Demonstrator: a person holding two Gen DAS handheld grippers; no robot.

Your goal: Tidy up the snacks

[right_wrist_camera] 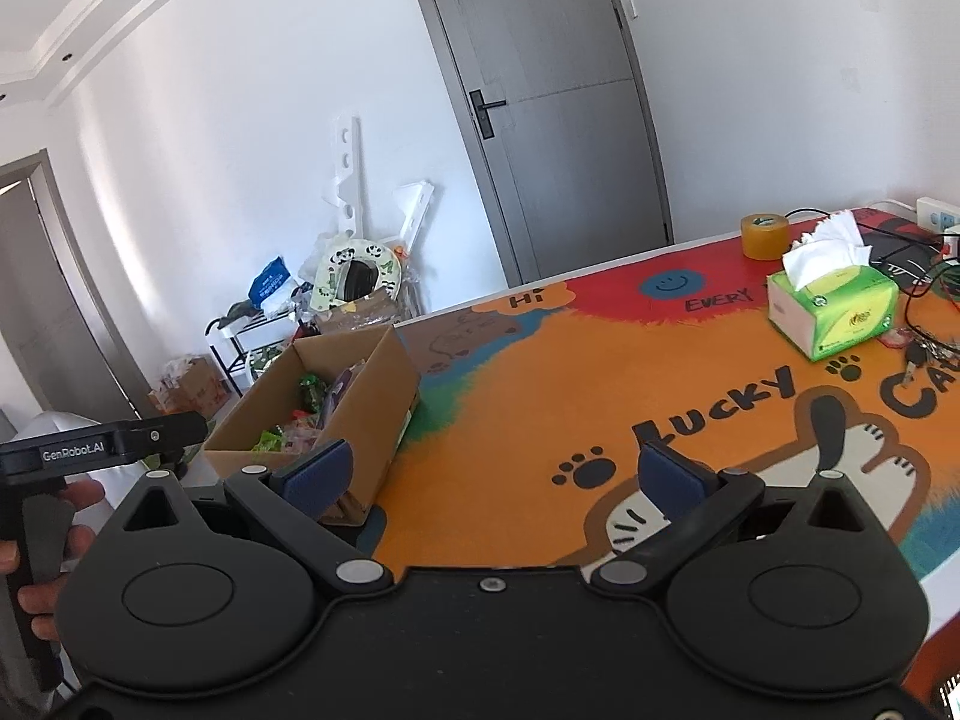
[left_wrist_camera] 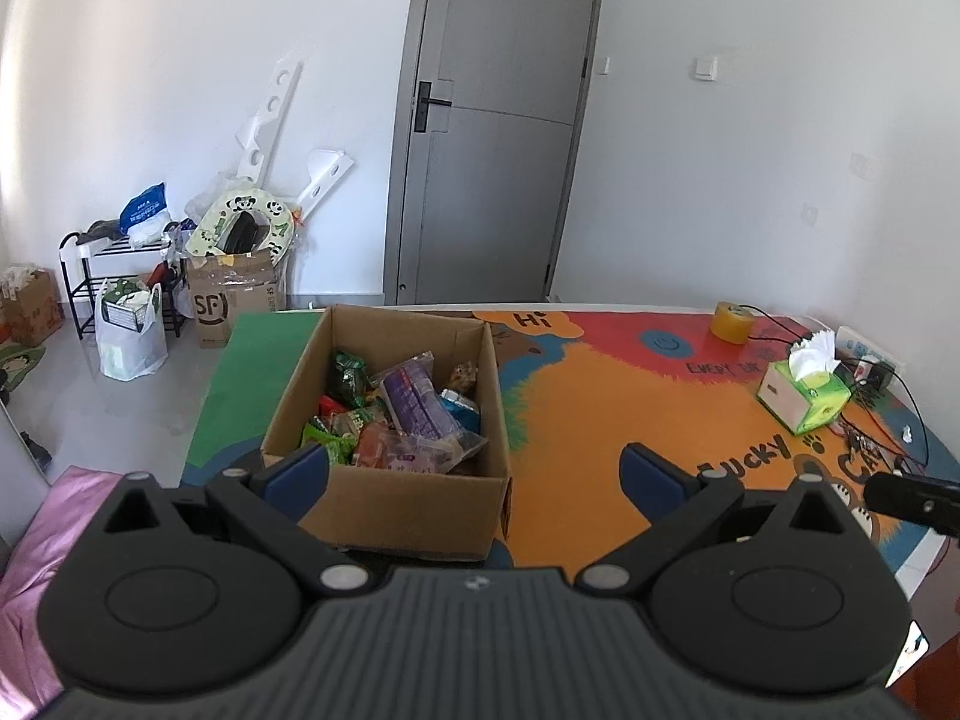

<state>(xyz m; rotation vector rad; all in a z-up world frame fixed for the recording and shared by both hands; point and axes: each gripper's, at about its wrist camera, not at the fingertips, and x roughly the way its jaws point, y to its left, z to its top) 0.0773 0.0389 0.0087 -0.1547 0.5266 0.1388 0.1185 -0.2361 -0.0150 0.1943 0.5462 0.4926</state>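
An open cardboard box (left_wrist_camera: 414, 501) stands on the colourful table mat, at the table's left part. It holds several snack packets (left_wrist_camera: 414, 414), among them a purple one and green ones. My left gripper (left_wrist_camera: 477, 474) is open and empty, just in front of the box's near wall. The box also shows in the right wrist view (right_wrist_camera: 378, 384), to the left. My right gripper (right_wrist_camera: 495, 471) is open and empty, above the orange mat to the right of the box. The left gripper's handle (right_wrist_camera: 102, 450) shows at the left edge there.
A green tissue box (left_wrist_camera: 804, 396) and a roll of yellow tape (left_wrist_camera: 732, 322) stand at the table's far right, with cables, keys and a power strip (right_wrist_camera: 939, 219) beside them. Floor clutter, a shoe rack (left_wrist_camera: 120, 276) and a grey door (left_wrist_camera: 492, 120) lie beyond the table.
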